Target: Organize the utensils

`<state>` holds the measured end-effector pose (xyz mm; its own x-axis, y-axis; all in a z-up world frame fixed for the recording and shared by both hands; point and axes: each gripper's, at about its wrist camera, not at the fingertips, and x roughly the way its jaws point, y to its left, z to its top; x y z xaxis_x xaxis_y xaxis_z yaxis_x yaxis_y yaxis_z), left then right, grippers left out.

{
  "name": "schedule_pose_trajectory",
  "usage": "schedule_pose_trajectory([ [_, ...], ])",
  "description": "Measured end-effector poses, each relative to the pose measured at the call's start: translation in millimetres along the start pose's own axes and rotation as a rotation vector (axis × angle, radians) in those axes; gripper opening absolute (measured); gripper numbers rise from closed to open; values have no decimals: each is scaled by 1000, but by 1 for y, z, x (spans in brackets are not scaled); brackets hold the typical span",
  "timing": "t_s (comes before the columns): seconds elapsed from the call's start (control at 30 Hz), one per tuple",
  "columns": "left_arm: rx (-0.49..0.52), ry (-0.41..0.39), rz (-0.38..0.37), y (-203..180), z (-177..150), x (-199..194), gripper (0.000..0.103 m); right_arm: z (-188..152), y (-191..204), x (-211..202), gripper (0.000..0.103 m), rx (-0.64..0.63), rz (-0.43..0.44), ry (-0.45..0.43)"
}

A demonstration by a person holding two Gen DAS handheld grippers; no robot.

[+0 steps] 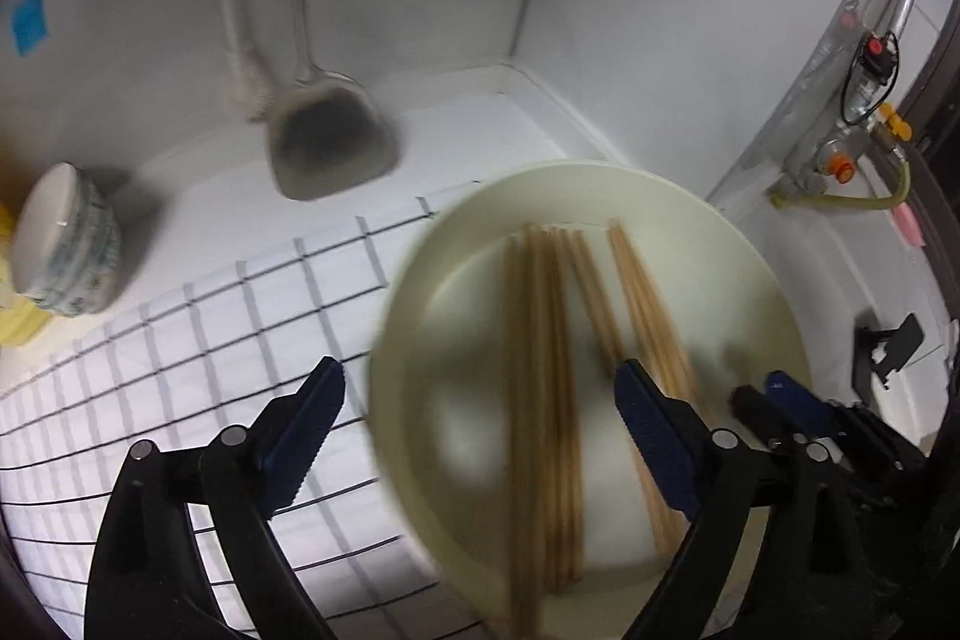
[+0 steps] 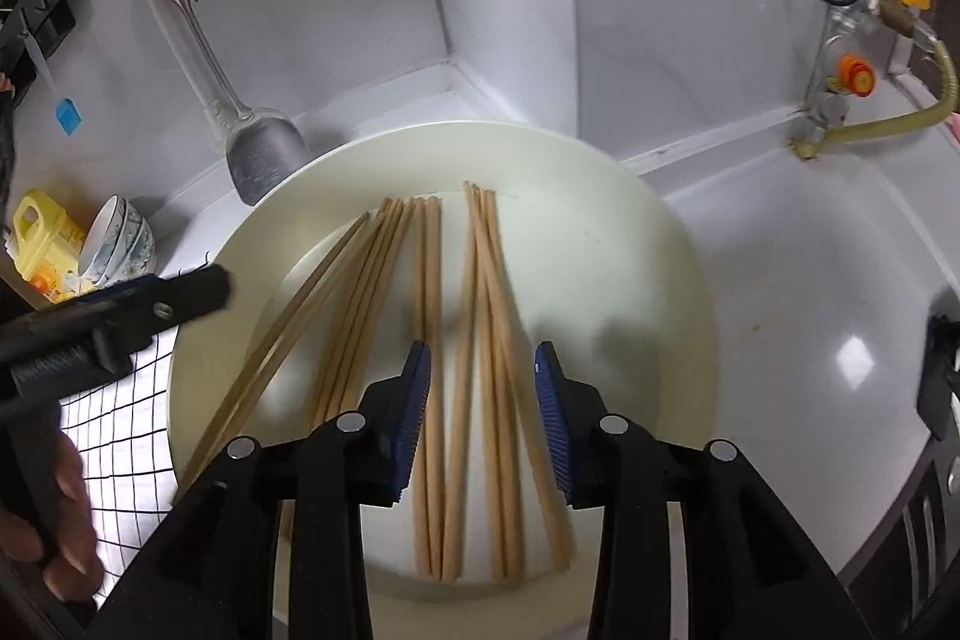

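Several wooden chopsticks [image 2: 432,352] lie lengthwise in a cream round plate [image 2: 630,280] on the white counter. My right gripper [image 2: 483,370] is open just above the plate, its blue pads either side of the right-hand bunch of chopsticks [image 2: 498,400]. My left gripper [image 1: 480,394] is open and empty over the plate's [image 1: 420,340] left rim, with the chopsticks [image 1: 543,370] between its fingers. The left gripper also shows at the left edge of the right wrist view [image 2: 162,298]. The right gripper's tip shows in the left wrist view [image 1: 774,400].
A checked cloth [image 1: 198,358] lies left of the plate. A metal spatula [image 2: 264,160] hangs against the back wall. A patterned bowl [image 2: 120,238] and a yellow container [image 2: 42,238] stand at the far left. Gas pipe fittings [image 2: 852,76] stand at the right wall.
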<state>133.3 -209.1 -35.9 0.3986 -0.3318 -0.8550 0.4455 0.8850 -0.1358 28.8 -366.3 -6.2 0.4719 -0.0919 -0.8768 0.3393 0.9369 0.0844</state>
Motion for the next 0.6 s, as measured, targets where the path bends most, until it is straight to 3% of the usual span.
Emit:
schedule_pose_trajectory([
  [0.1,-8,-3,27,5,-2,-12,97,-6,-3,-7,44,3,-3,0],
  [0.37,-19,28,77,9,-13,-27,97,-14,1,-29,55,13,8,-9],
  [0.5,0,11,90,5,-20,-42,97,-18,8,-43,63,13,0,-18],
  [0.6,20,-8,108,0,-24,-52,97,-22,14,-52,63,5,-6,-13],
])
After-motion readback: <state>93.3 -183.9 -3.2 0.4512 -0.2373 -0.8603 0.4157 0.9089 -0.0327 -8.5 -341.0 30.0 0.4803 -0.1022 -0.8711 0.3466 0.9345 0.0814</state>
